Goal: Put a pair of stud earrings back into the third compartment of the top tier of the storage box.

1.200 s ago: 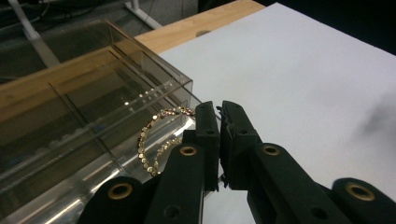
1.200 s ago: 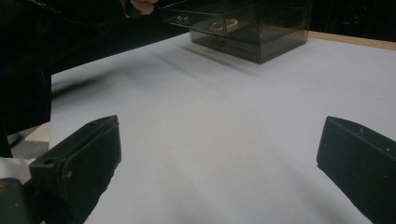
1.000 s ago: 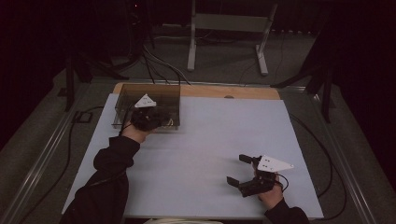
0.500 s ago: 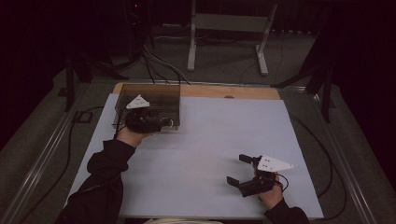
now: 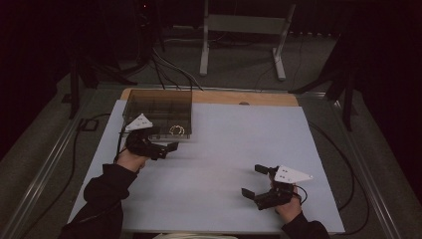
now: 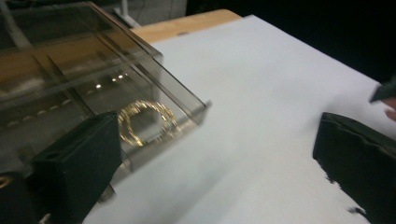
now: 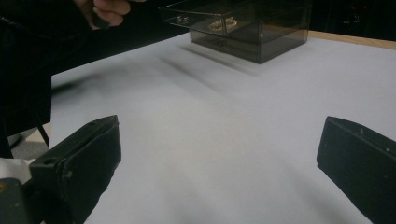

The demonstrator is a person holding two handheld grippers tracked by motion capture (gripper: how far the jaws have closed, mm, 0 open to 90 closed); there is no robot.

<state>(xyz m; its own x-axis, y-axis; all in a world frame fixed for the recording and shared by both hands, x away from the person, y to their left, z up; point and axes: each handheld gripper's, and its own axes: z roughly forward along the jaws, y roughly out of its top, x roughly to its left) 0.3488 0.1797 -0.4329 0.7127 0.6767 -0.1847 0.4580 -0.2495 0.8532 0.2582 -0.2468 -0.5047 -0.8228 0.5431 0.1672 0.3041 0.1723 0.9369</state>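
Two hand-held grippers, left (image 5: 166, 147) and right (image 5: 256, 184), gape empty; gold bracelet (image 6: 144, 121) lies in smoked box (image 5: 159, 107)

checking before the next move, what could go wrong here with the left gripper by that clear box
1. The left gripper, whose jaws have just been opening with nothing between them, sits close to the box; one jaw is by the box's front, so a careless move could knock or shift it.
2. The gold bracelet lies at the open front edge, so a jolt might tip it onto the table.
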